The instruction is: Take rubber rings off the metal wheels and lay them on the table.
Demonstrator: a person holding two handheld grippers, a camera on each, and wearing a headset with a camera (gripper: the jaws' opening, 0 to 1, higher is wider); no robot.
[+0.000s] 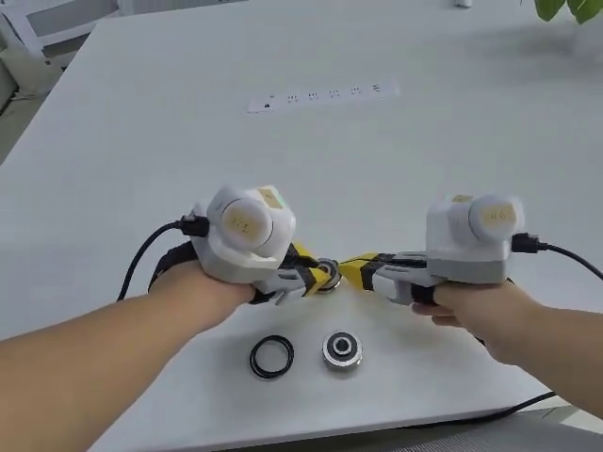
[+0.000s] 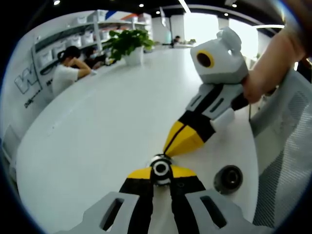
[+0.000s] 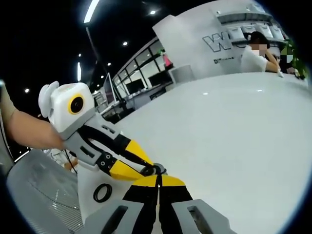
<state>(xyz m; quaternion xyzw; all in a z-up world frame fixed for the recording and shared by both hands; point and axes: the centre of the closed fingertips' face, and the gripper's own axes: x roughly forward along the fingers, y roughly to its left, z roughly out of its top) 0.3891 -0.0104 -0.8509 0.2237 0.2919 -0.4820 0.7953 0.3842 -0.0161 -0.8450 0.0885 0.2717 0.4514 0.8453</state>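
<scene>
A small metal wheel [image 1: 329,274] with a black rubber ring on it is held above the table, with my left gripper [image 1: 318,277] shut on it. The same wheel [image 2: 161,168] sits between the yellow jaw tips of the left gripper [image 2: 161,174]. My right gripper [image 1: 347,267] comes in from the right, and its shut tips pinch the ring at the wheel's rim [image 3: 156,170]. A loose black rubber ring [image 1: 271,356] lies flat on the table near the front edge. Beside it lies a second metal wheel [image 1: 342,349].
A white power strip [image 1: 322,95] lies further back on the white table [image 1: 170,141]. The table's front edge runs just below the loose ring and wheel. Black cables trail from both grippers. A potted plant [image 2: 127,43] stands at the far end, with a seated person near it.
</scene>
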